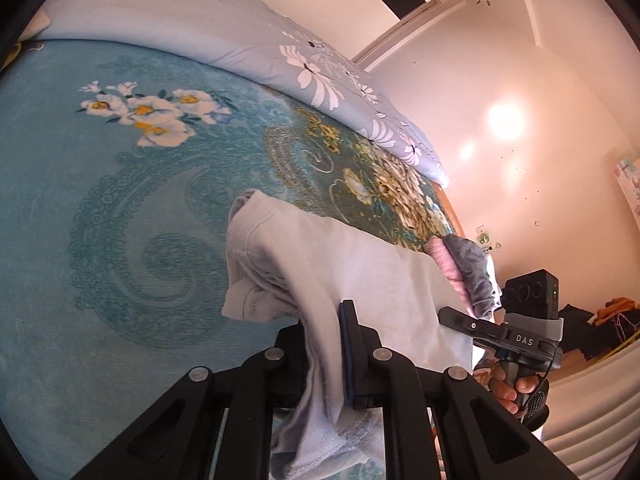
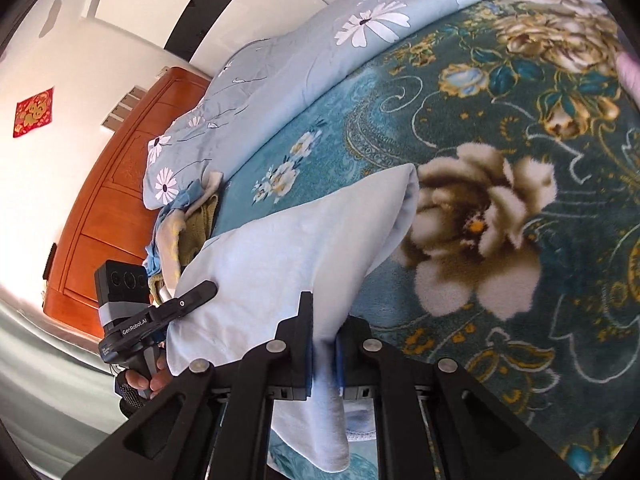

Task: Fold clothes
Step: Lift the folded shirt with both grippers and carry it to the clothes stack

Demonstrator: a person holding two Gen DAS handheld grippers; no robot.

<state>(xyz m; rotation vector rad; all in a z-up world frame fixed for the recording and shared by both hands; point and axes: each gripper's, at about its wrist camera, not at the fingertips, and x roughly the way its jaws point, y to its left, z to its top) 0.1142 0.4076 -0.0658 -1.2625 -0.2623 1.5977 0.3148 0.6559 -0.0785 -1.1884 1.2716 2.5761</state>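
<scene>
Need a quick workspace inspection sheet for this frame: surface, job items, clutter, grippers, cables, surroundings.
Surface: bed with a teal floral blanket; a pale blue flowered quilt bunched along its far side.
Job's things: one light blue garment, lifted off the blanket and hanging between both grippers.
Clutter: pink and grey folded clothes at one end; a blue and yellow heap of clothes at the other.
Grippers: left gripper shut on the garment; right gripper shut on the garment.
Cables: nothing seen.
Surroundings: wooden headboard, red wall decoration, dark clothes pile on the floor.
</scene>
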